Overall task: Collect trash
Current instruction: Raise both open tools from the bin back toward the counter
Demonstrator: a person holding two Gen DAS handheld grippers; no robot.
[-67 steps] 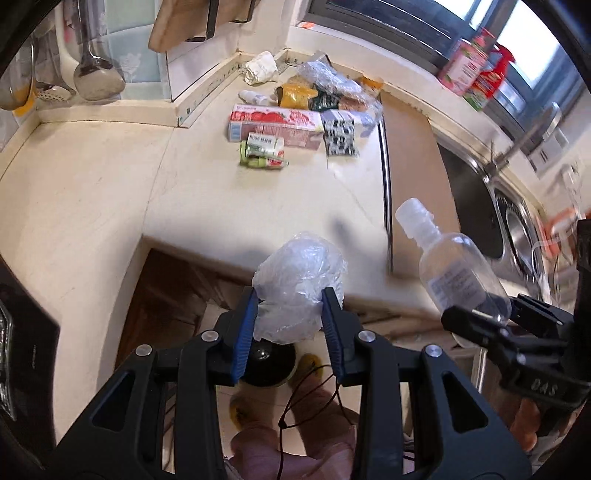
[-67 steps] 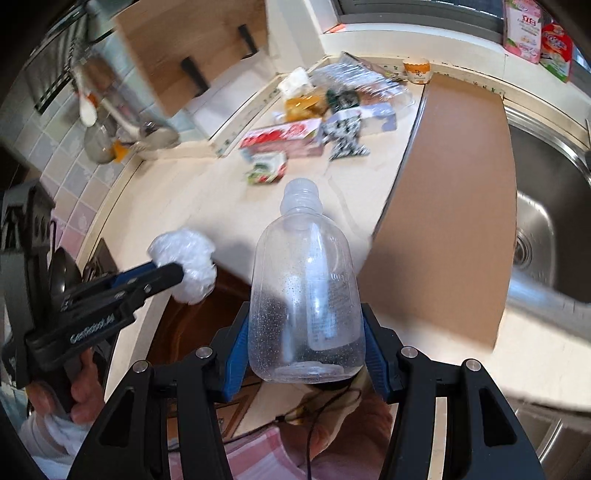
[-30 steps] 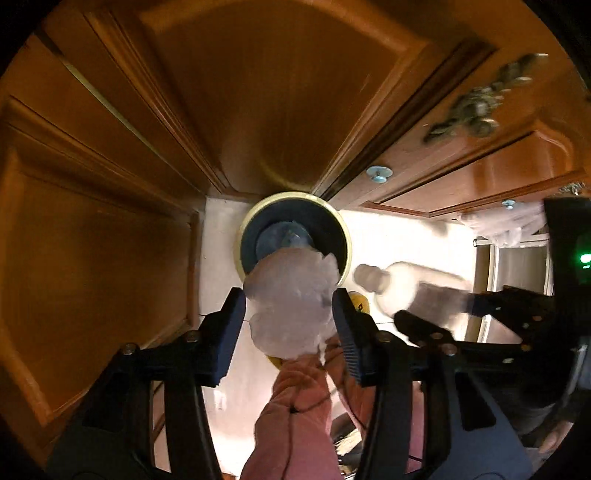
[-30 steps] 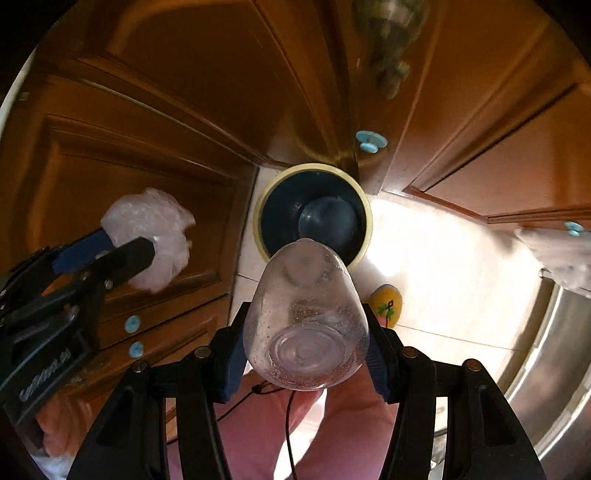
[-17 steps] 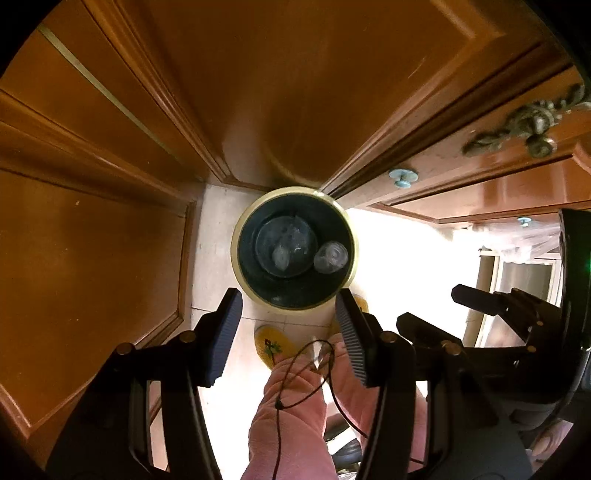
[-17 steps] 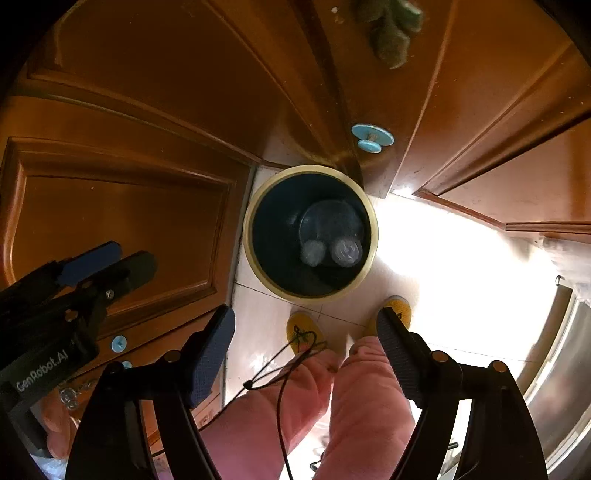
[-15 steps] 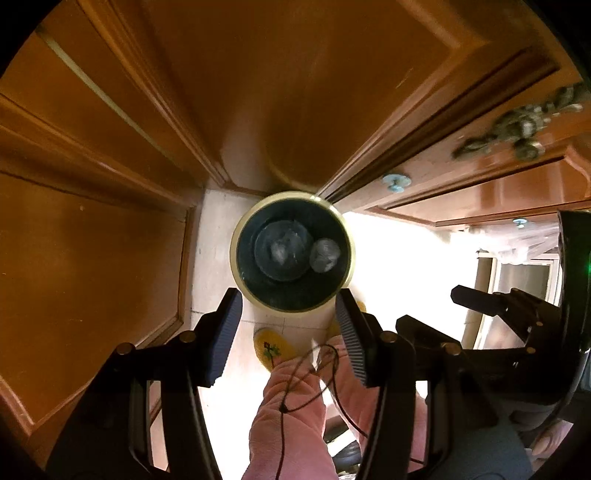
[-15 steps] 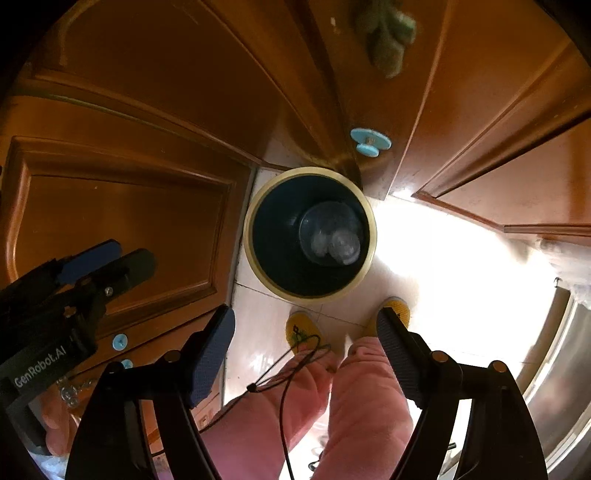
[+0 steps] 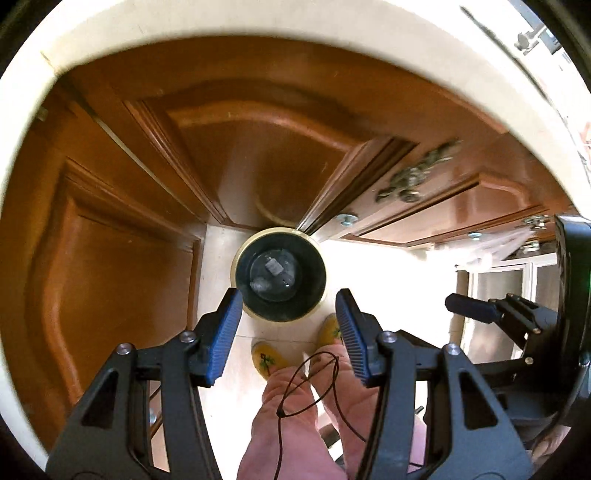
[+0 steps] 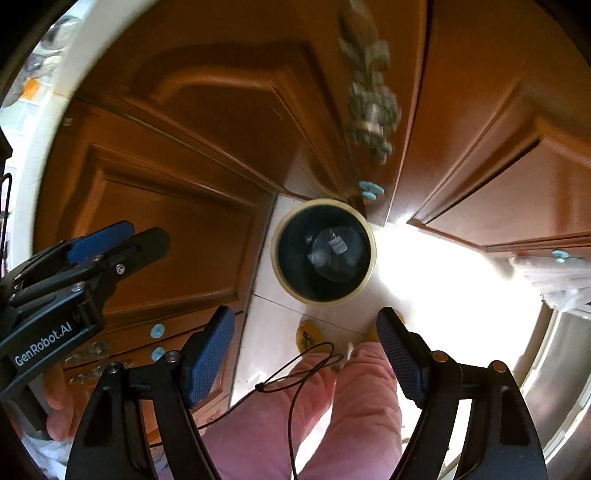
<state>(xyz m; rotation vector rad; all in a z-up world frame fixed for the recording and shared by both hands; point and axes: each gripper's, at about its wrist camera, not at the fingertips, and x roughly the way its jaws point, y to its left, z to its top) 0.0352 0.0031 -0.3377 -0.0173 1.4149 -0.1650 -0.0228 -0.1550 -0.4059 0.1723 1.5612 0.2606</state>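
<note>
The round bin [image 9: 281, 274] stands open-topped on the floor, tight against the wooden cabinet doors [image 9: 258, 155] behind it. Straight above its mouth the way is free; the countertop edge [image 9: 258, 22] overhangs, and pink-trousered legs [image 10: 314, 417] crowd the near side.

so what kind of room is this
Most likely a home kitchen, seen looking down at the floor. Wooden cabinet doors with an ornate metal handle run under a pale countertop edge, and a small round trash bin stands on the tiled floor in the corner.

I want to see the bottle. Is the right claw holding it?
No, the right claw is open and empty; the bottle lies in the bin.
</note>
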